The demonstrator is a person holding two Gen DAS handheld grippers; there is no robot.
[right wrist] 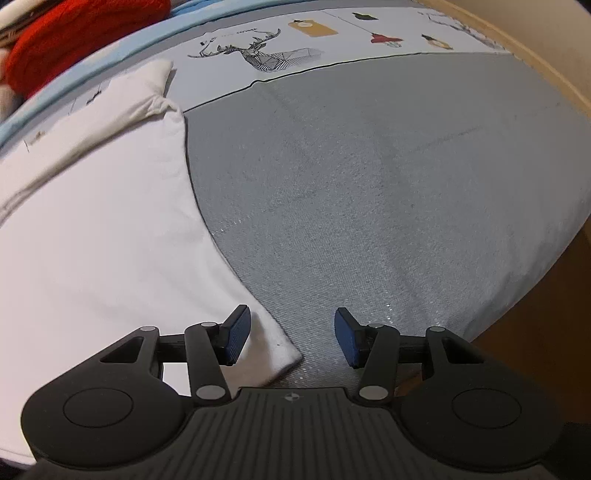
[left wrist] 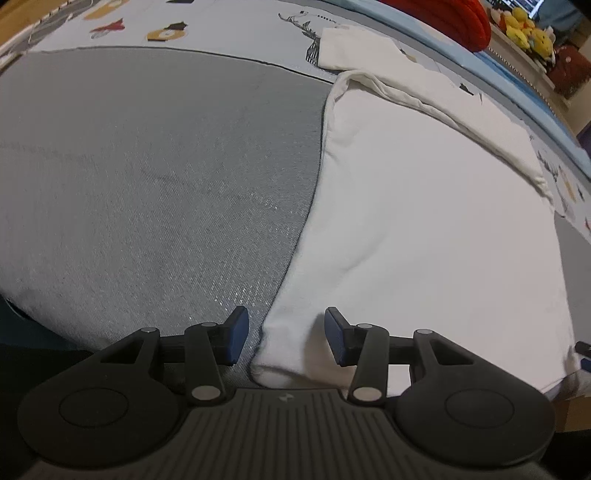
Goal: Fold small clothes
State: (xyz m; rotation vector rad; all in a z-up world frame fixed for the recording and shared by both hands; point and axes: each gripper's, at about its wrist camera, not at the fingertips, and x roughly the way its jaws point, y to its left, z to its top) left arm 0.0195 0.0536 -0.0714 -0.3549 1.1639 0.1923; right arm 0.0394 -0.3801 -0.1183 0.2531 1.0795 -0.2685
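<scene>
The white garment (left wrist: 424,221) lay flat on the grey bed cover (left wrist: 147,184), with one folded-over layer across its far end. Its near left corner sat directly ahead of the left claw (left wrist: 286,338), between the two blue pads (left wrist: 236,336); the pads stood apart and did not press on the cloth. The rest of the garment extended forward and to the right of that claw. In the right wrist view, the near right corner of the garment (right wrist: 92,221) lay between the spread pads (right wrist: 238,338) of the right claw (right wrist: 291,338), closer to the left pad, with no contact visible. The garment ran forward and to the left of that claw. Bare grey cover filled the area ahead and to its right. Beyond both claws, a printed sheet (right wrist: 332,33) with a deer drawing bordered the cover. A red fabric item (right wrist: 81,29) lay farther back. Yellow plush toys (left wrist: 524,26) sat at the far right of the left claw.
</scene>
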